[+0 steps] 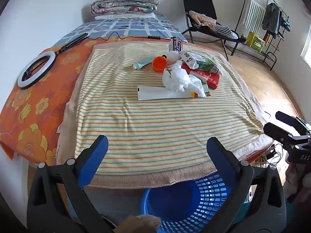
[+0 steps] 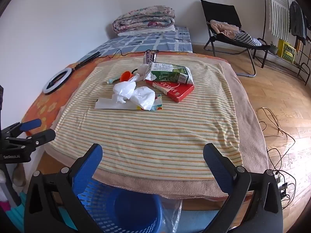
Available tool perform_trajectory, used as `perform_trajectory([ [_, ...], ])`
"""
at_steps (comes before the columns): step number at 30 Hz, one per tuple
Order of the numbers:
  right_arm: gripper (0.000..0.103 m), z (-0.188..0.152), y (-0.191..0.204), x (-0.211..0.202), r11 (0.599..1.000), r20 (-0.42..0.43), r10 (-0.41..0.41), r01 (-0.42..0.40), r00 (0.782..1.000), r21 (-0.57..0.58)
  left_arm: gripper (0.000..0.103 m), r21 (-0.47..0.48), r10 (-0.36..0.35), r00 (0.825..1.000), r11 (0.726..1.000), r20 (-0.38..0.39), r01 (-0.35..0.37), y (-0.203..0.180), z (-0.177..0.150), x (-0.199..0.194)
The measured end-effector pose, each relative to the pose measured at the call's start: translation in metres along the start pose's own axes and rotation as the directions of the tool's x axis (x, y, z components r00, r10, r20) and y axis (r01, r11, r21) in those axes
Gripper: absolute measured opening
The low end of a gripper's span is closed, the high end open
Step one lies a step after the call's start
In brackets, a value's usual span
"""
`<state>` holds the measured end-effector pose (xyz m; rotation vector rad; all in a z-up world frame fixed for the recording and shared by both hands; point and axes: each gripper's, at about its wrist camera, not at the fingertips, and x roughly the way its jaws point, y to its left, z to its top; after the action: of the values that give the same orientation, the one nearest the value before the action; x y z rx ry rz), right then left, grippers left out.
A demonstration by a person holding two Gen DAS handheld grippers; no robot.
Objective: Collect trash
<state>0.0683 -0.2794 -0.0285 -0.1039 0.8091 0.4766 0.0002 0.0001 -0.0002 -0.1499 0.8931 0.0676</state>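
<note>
Ahead, crumpled white tissue (image 2: 134, 93), a flat red carton (image 2: 173, 90) and an orange cup (image 1: 159, 63) lie on the ribbed striped towel (image 1: 155, 120); both the left gripper (image 1: 156, 151) and the right gripper (image 2: 153, 155) gape empty above a perforated blue basket (image 1: 194, 200).

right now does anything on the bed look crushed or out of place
Yes: a litter pile sits on the striped towel. The green carton lies on its side, crumpled, resting on a red box. White crumpled tissues cover a flattened white tube. An orange cup lies tipped over.
</note>
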Motion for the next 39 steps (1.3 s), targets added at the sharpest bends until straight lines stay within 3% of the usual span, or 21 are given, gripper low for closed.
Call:
perform_trajectory([
  [39, 0.102, -0.006, -0.002, 0.005, 1.000, -0.013, -0.010, 0.010, 1.000, -0.004, 0.103, -0.046, -0.010, 1.000, 0.999, 0.007, 0.011, 0.011, -0.005, 0.000],
])
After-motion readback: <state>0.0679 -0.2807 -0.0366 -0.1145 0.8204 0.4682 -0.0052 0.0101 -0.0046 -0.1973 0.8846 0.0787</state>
